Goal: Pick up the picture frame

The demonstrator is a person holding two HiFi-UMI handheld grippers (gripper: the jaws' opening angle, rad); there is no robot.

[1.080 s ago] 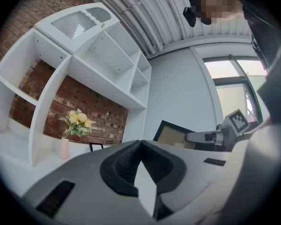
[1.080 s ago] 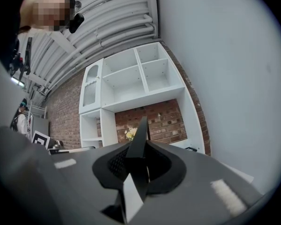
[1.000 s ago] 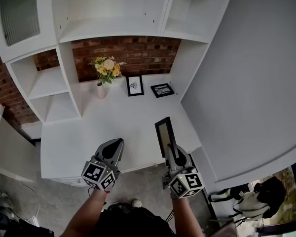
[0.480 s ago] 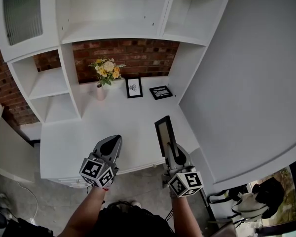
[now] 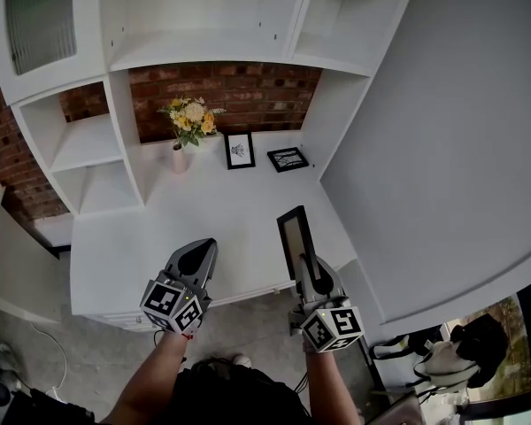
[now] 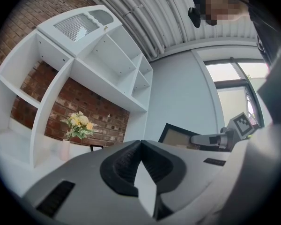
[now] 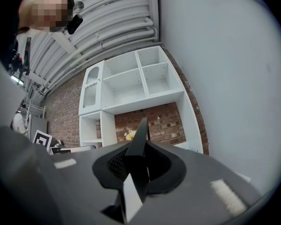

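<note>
My right gripper [image 5: 306, 271] is shut on a black picture frame [image 5: 296, 241], holding it edge-on above the front right of the white desk [image 5: 221, 220]. In the right gripper view the picture frame [image 7: 138, 144] stands as a thin dark edge clamped between the jaws of the right gripper [image 7: 136, 165]. My left gripper [image 5: 195, 260] hovers near the desk's front edge with its jaws together and nothing in them. The left gripper view shows the left gripper [image 6: 139, 146] with its tips meeting, and the held picture frame [image 6: 178, 136] off to the right.
Two more black frames stand at the back of the desk, one upright [image 5: 240, 150] and one lying tilted [image 5: 288, 158]. A vase of yellow and white flowers [image 5: 188, 128] stands by the brick wall. White shelving [image 5: 97, 149] rises at left and above; a white wall panel [image 5: 442, 149] closes the right.
</note>
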